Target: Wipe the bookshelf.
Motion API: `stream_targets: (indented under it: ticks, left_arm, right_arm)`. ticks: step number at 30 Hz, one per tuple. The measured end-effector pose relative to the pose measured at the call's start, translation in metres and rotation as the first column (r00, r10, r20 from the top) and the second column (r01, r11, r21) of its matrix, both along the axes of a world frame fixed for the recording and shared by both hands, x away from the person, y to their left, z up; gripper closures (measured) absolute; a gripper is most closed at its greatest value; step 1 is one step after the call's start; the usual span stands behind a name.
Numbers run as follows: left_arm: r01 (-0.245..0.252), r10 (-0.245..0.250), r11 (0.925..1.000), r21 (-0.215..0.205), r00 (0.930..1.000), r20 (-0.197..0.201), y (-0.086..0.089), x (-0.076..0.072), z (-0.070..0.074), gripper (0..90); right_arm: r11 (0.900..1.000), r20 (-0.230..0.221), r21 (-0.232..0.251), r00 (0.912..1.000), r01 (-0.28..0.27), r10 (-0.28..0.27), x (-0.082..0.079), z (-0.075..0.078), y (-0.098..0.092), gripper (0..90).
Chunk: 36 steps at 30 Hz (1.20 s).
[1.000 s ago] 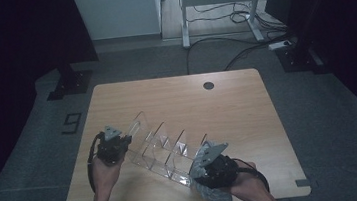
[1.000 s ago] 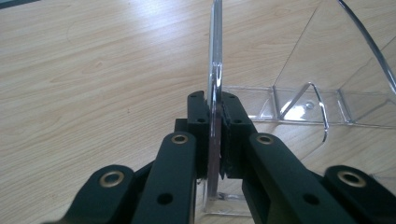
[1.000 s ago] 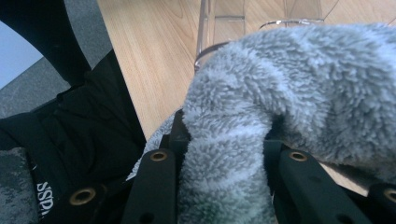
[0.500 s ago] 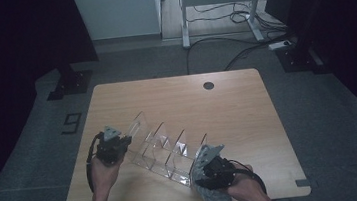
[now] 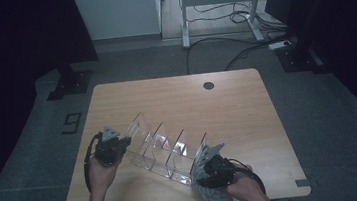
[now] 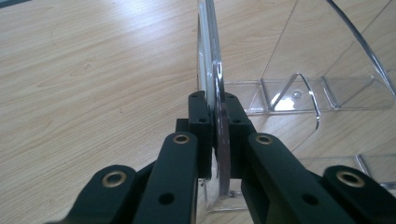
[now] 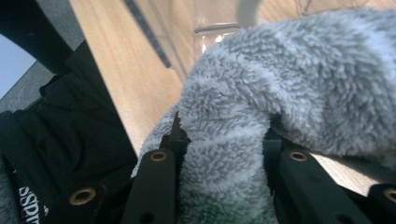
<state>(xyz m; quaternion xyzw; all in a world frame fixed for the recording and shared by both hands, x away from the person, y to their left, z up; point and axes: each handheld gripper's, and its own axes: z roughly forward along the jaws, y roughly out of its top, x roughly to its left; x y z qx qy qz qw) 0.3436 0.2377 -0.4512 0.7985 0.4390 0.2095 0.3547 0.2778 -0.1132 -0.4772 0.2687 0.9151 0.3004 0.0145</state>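
On table: left tongs [image 6: 215, 122] clamp clear rack [image 5: 164, 150] panel; right tongs [image 7: 223, 149] grip grey cloth [image 7: 289, 88], hiding rack end.

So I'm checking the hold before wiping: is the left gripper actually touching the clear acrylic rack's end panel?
Touching. The left gripper view shows the left gripper with both jaws closed flat against the end panel of the clear rack.

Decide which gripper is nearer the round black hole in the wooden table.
Left, narrowly. The left gripper sits left of the hole, clamping the clear acrylic divider rack; the right gripper, holding fluffy grey cloth, sits at the near edge.
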Motion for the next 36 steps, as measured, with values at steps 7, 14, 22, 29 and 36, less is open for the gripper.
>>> stream_targets:
  ticks: [7, 14, 22, 29, 36]
  left_arm:
    - [0.006, -0.006, 1.0, 0.001, 1.0, -0.002, 0.0, 0.0, 0.0, 85.8]
    - [0.005, -0.005, 1.0, 0.004, 1.0, -0.005, 0.0, 0.0, 0.0, 85.7]
    - [0.006, -0.006, 1.0, 0.005, 1.0, -0.006, -0.001, 0.0, 0.001, 85.7]
    - [0.006, -0.006, 1.0, 0.006, 1.0, -0.006, -0.001, 0.0, 0.001, 85.7]
    - [0.002, -0.002, 0.9999, 0.012, 1.0, -0.006, -0.002, 0.0, 0.001, 85.4]
  right_arm:
    - [0.999, -0.003, 0.001, 0.999, 0.045, -0.045, 0.01, -0.001, -0.006, 68.4]
    - [0.995, 0.0, 0.003, 0.9953, 0.097, -0.097, 0.024, -0.002, -0.013, 68.5]
    - [0.987, -0.003, 0.013, 0.9872, 0.159, -0.159, 0.04, -0.002, -0.022, 68.4]
    - [0.978, 0.004, 0.017, 0.9781, 0.208, -0.208, 0.056, -0.001, -0.03, 68.4]
    - [0.97, 0.018, 0.013, 0.97, 0.242, -0.242, 0.068, 0.0, -0.034, 68.3]
